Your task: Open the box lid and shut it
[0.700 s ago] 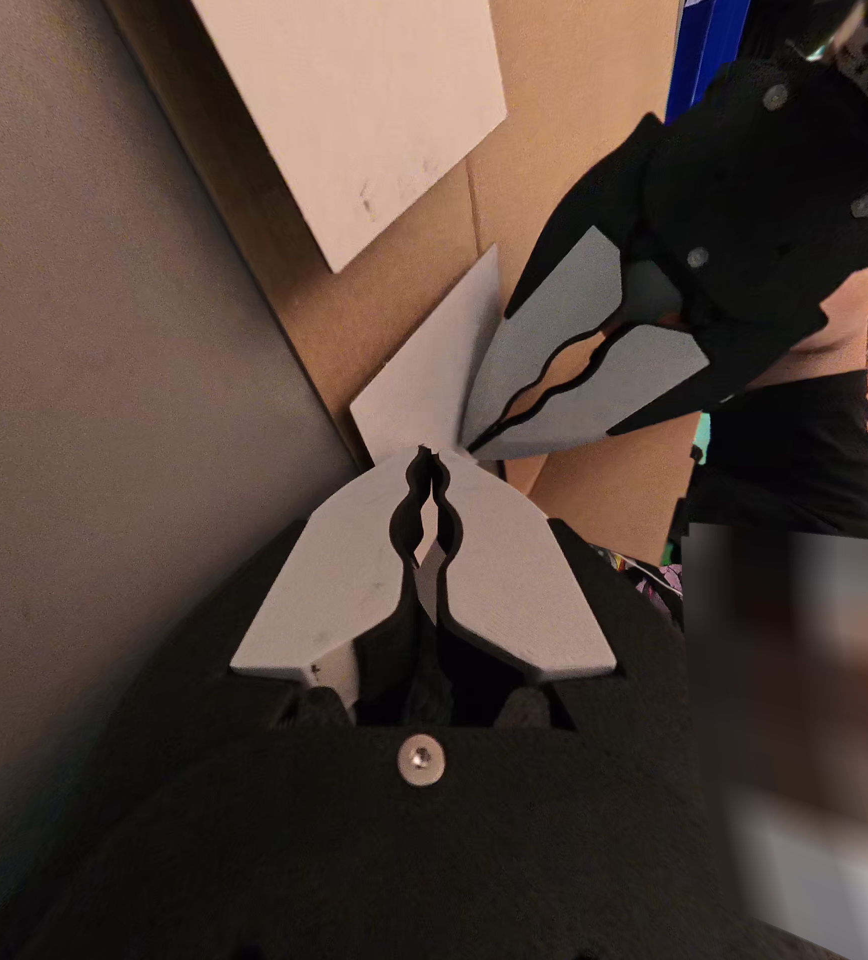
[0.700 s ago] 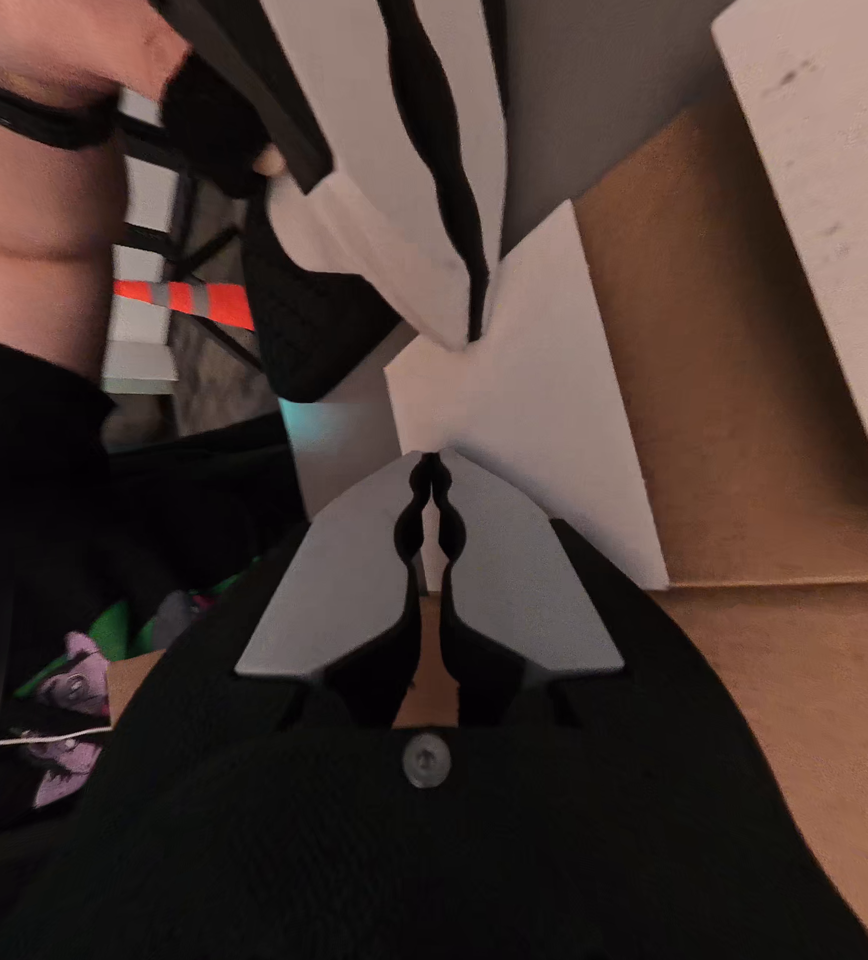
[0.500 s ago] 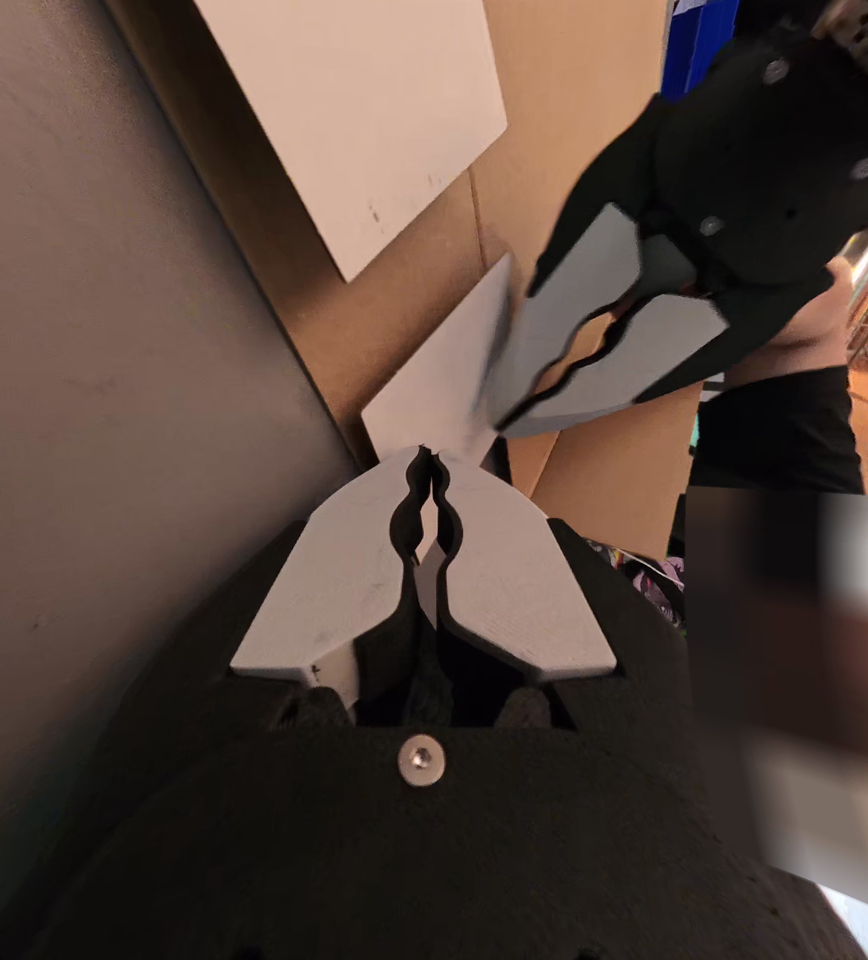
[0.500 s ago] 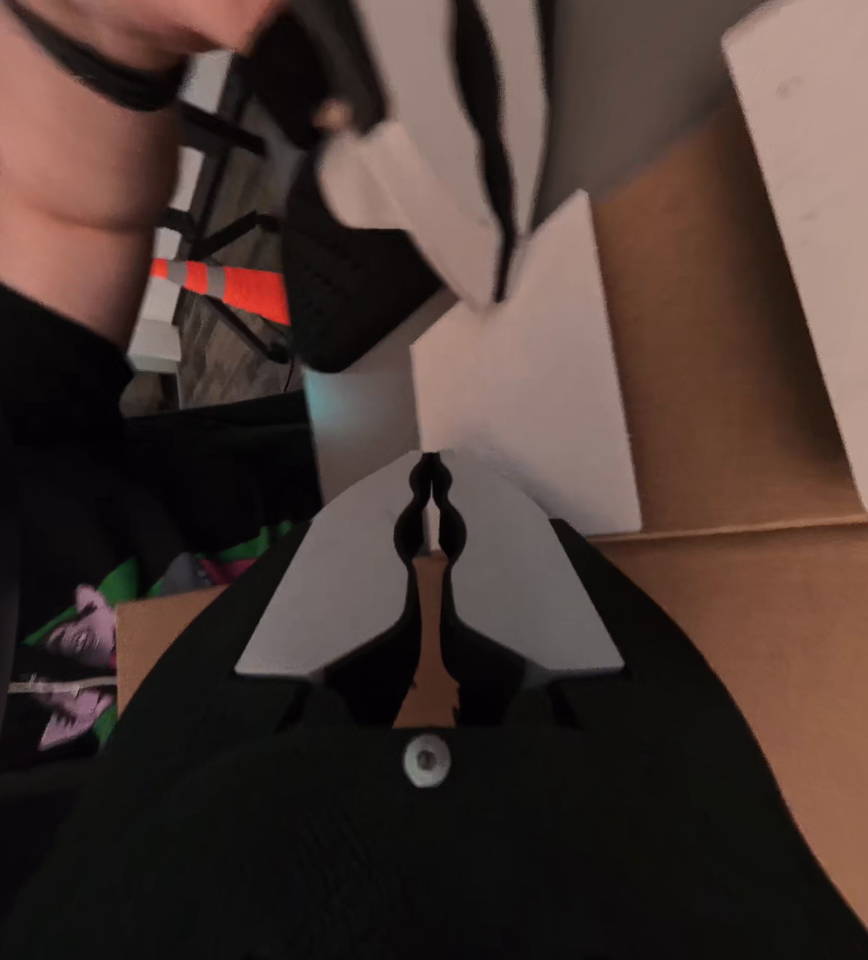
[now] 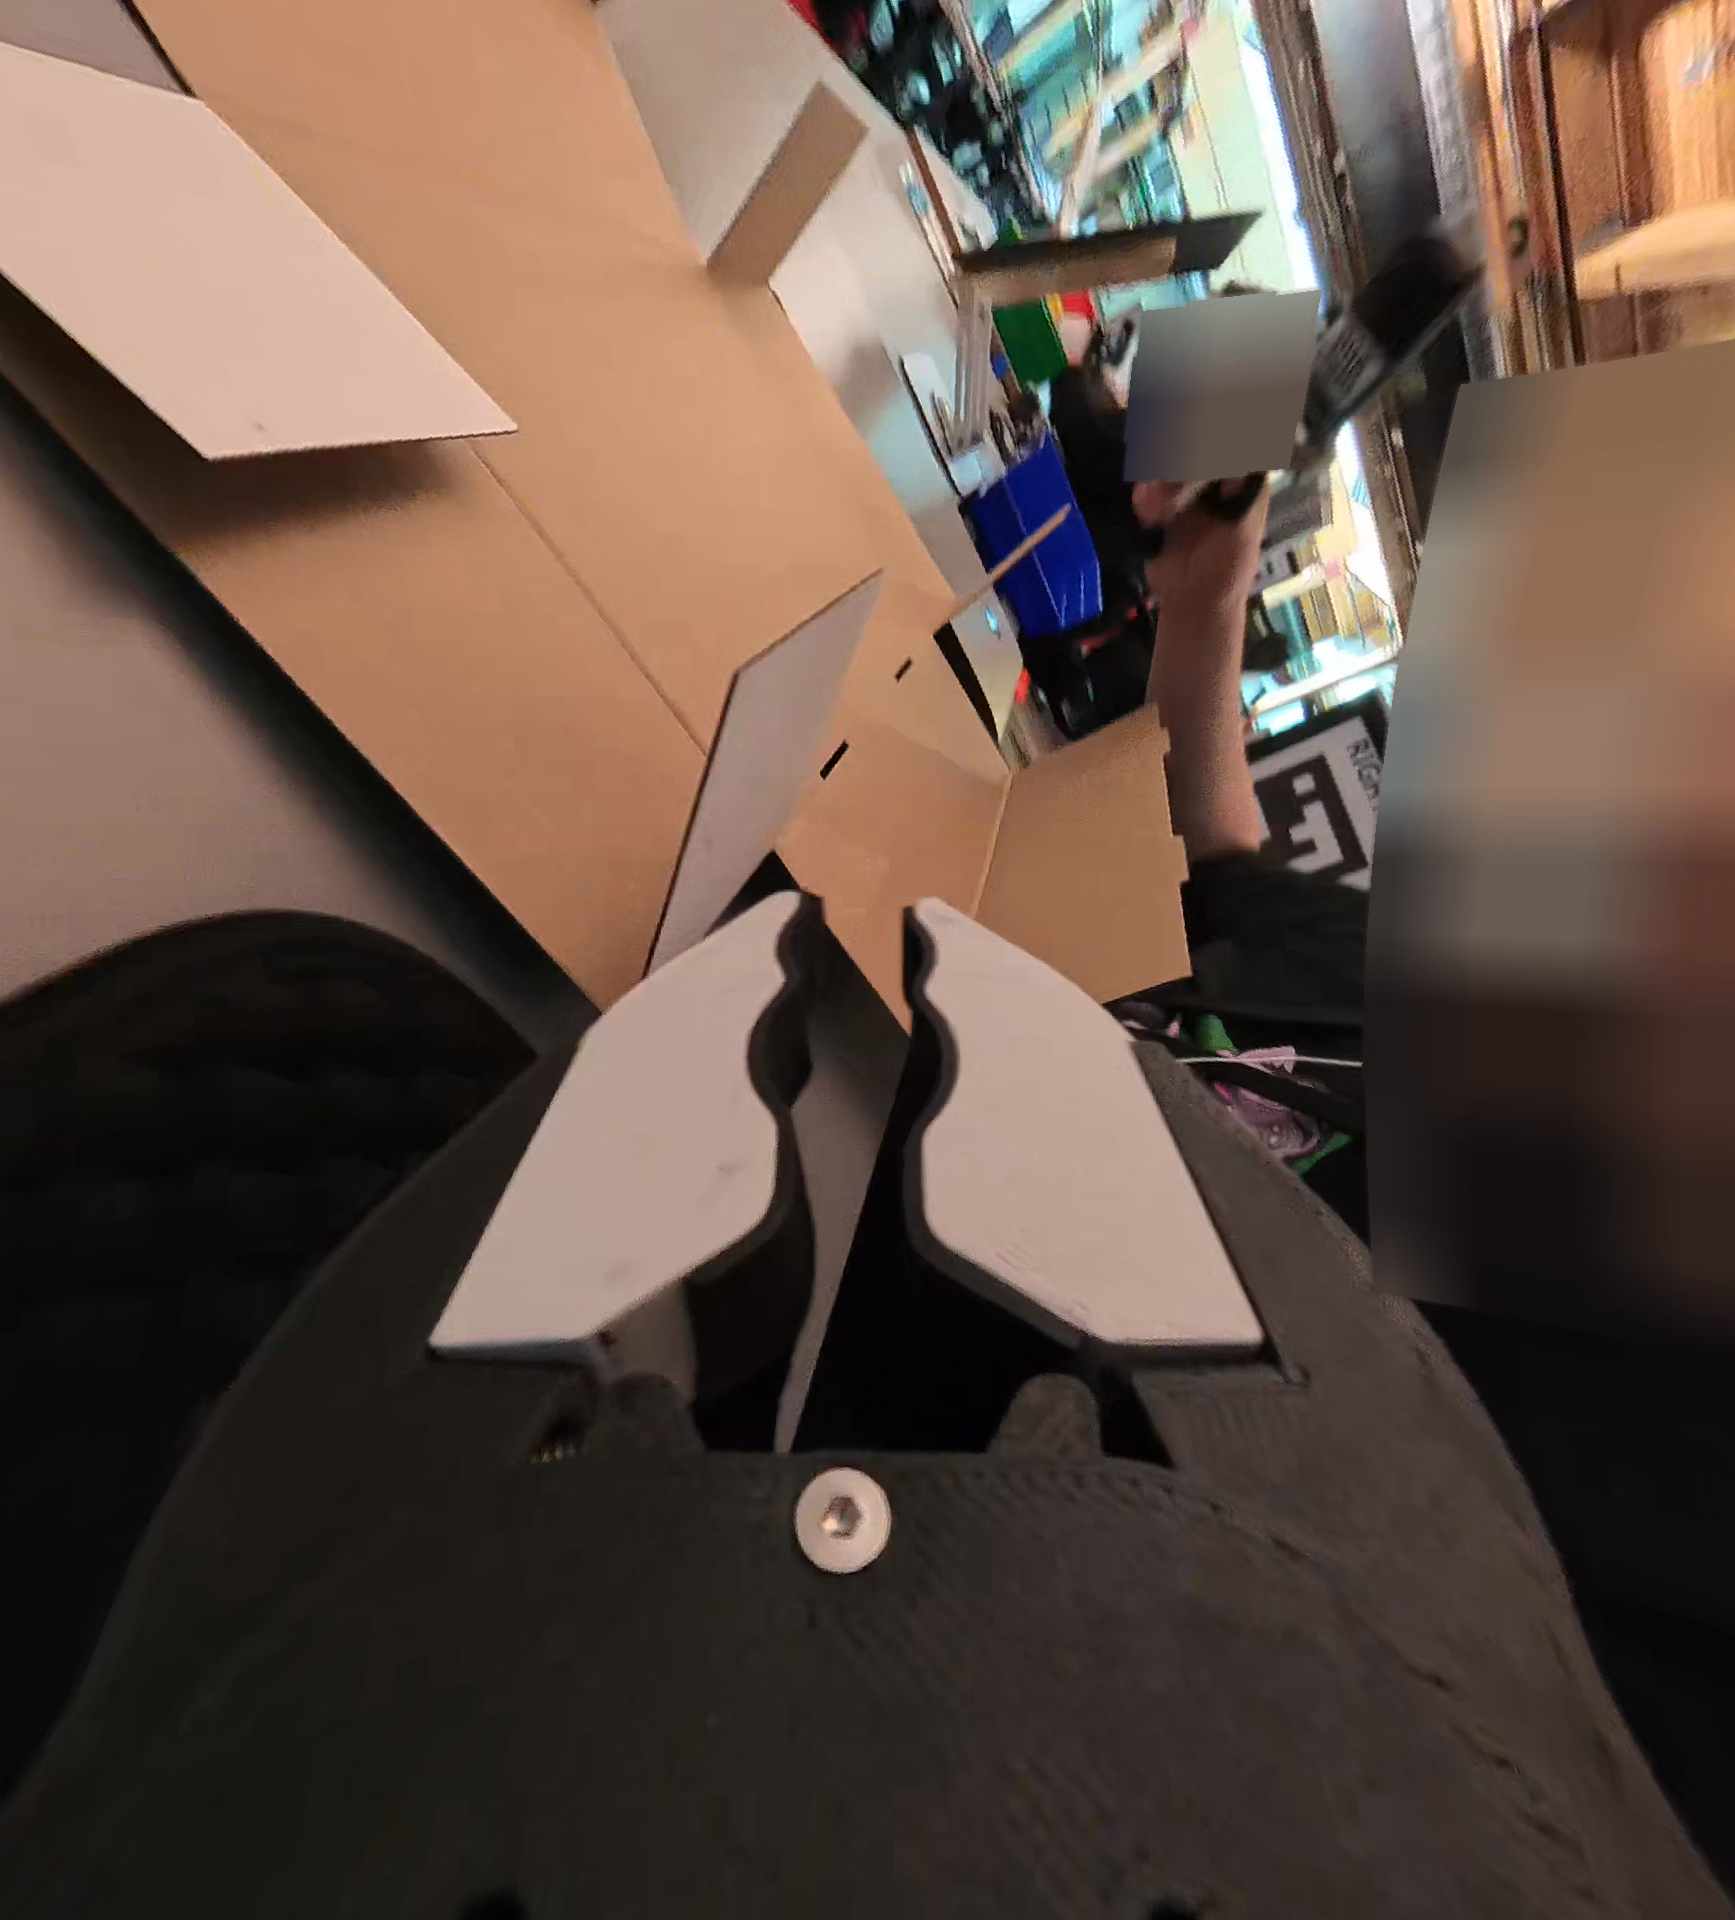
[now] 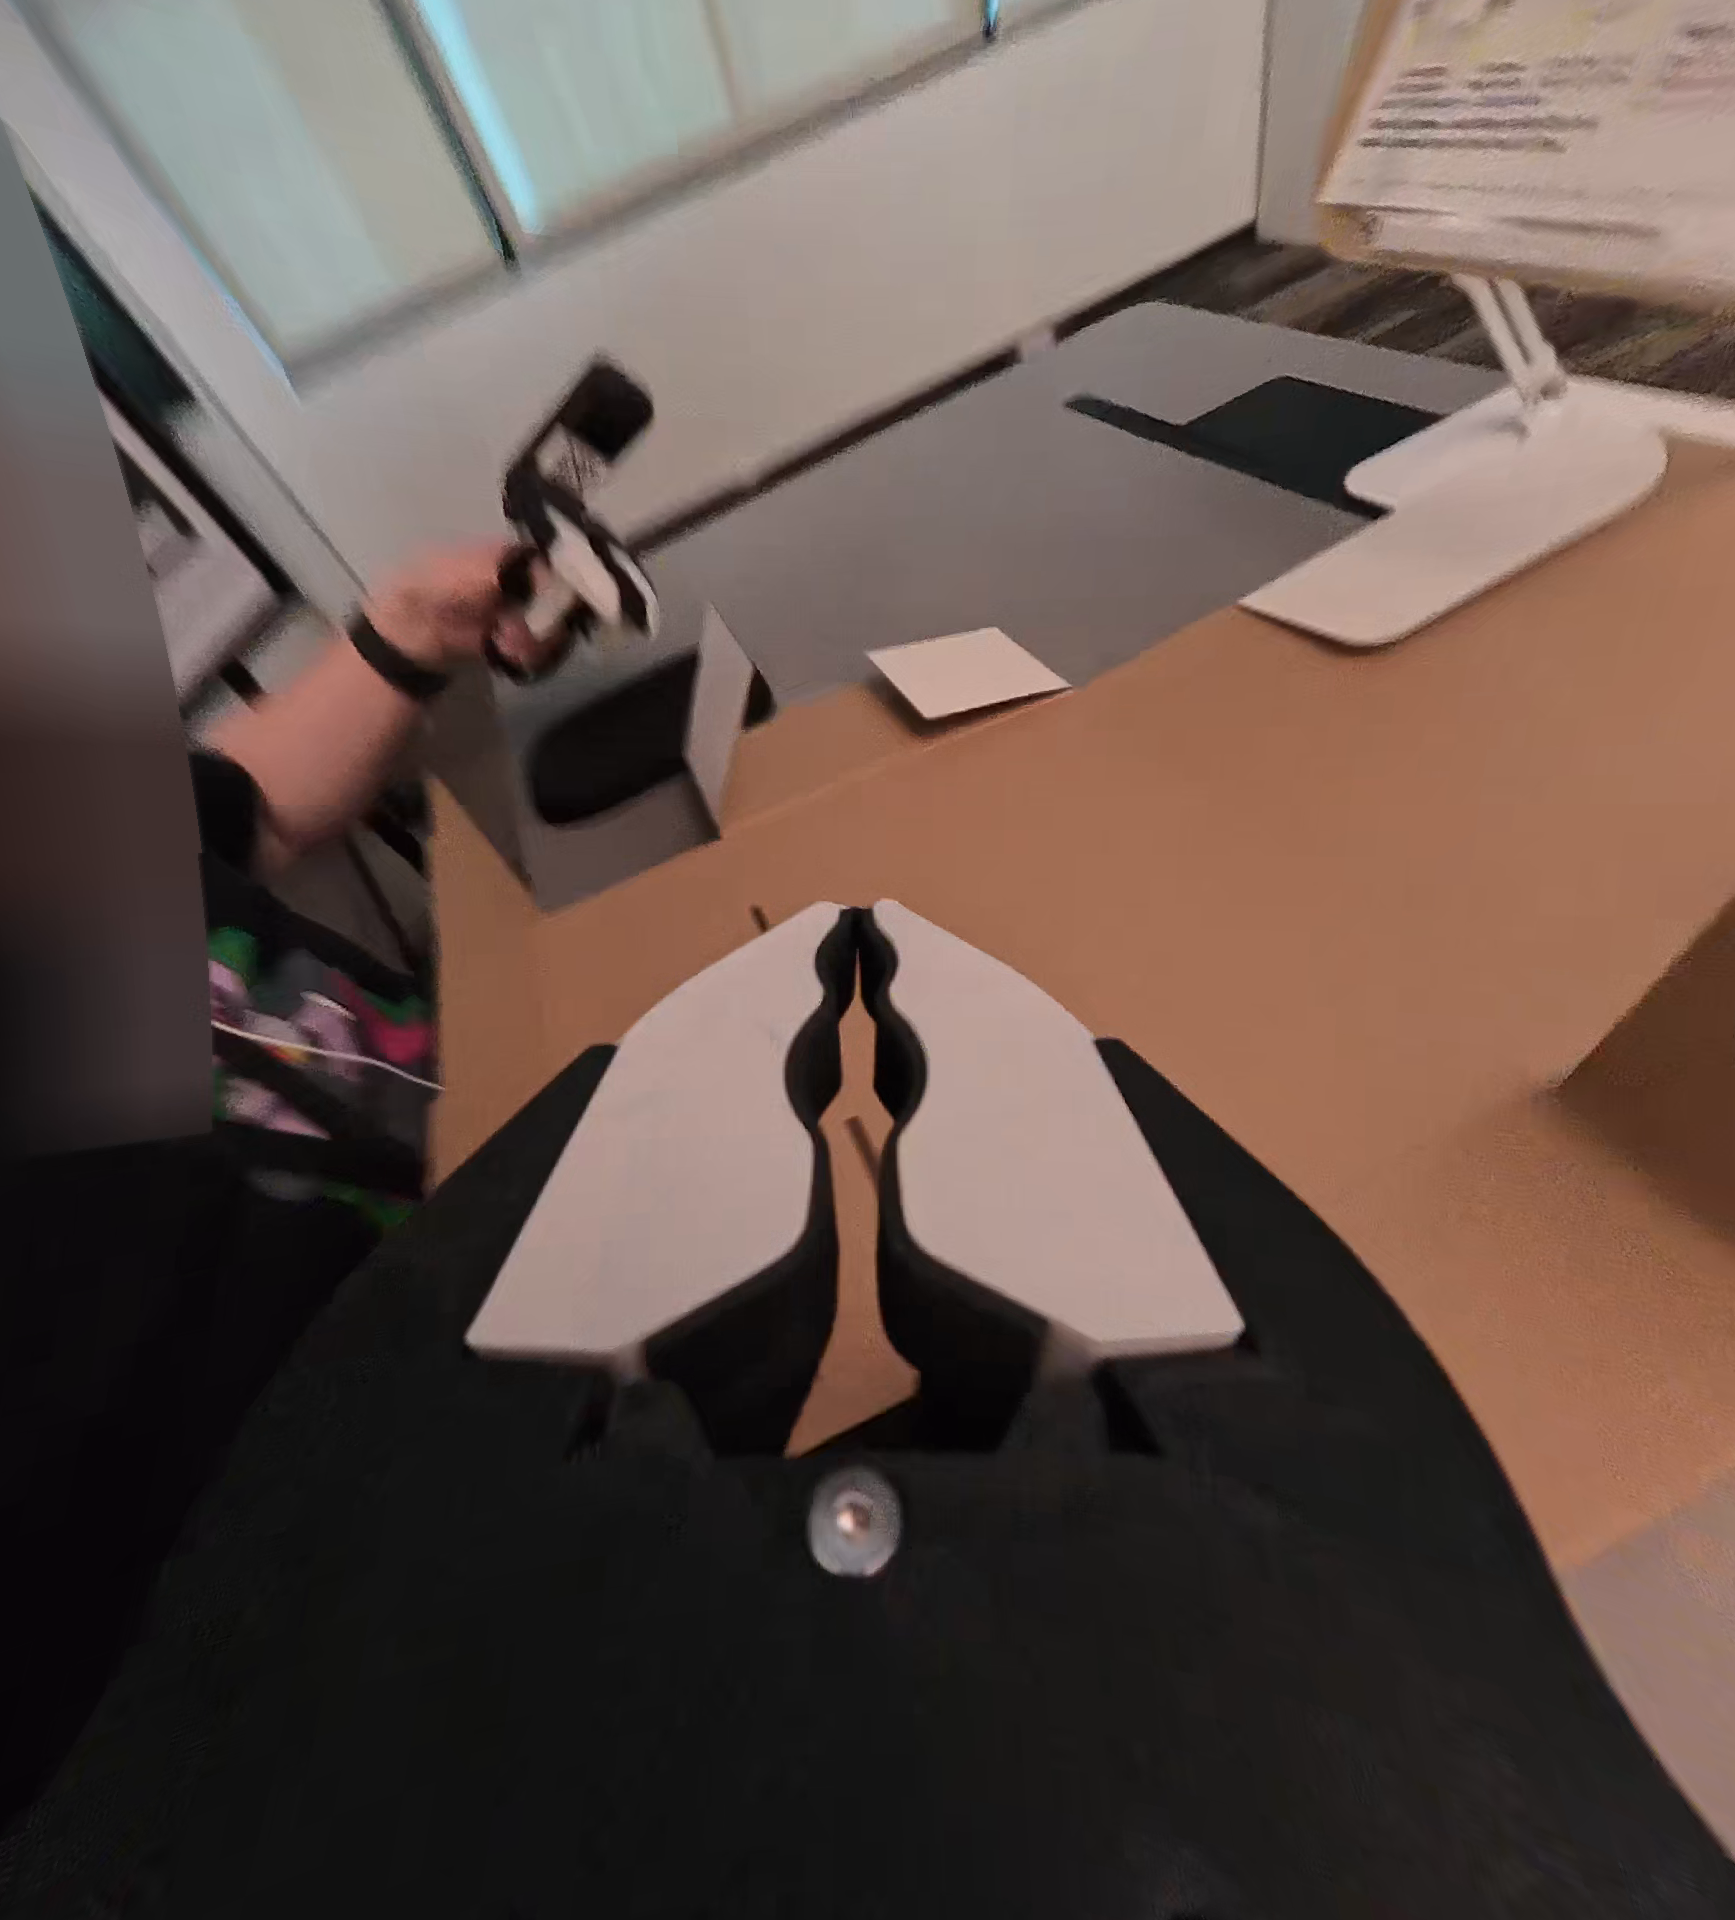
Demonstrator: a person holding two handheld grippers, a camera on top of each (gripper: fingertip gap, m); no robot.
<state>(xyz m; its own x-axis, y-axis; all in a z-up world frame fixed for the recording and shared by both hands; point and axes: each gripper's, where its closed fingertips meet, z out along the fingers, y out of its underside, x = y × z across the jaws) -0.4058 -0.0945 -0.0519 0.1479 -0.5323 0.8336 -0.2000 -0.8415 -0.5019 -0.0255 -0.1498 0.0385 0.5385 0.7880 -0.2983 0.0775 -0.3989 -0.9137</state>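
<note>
The brown cardboard box [image 5: 551,436] fills the left wrist view, with a white flap [image 5: 167,270] lying flat at upper left. A second white flap [image 5: 775,748] stands on edge and runs down between the jaws of my left gripper [image 5: 861,914]. Those jaws are apart, and the flap lies along the left finger [image 5: 655,1132]. My right gripper [image 6: 858,914] is shut and empty, held above the brown box top [image 6: 1206,831]. In the right wrist view the upright flap [image 6: 717,717] stands at the box's far left corner, and the flat flap [image 6: 967,670] lies beyond it.
A grey table [image 6: 998,499] lies beyond the box, with a white stand base [image 6: 1465,520] and a black flat item [image 6: 1299,426] on it. A person's forearm [image 6: 323,717] reaches in at left. A blue container [image 5: 1034,540] and shelves lie far off.
My left gripper has opened around the white flap. My right gripper has left the flap and pulled well back and up, still shut. Both views have swung wide.
</note>
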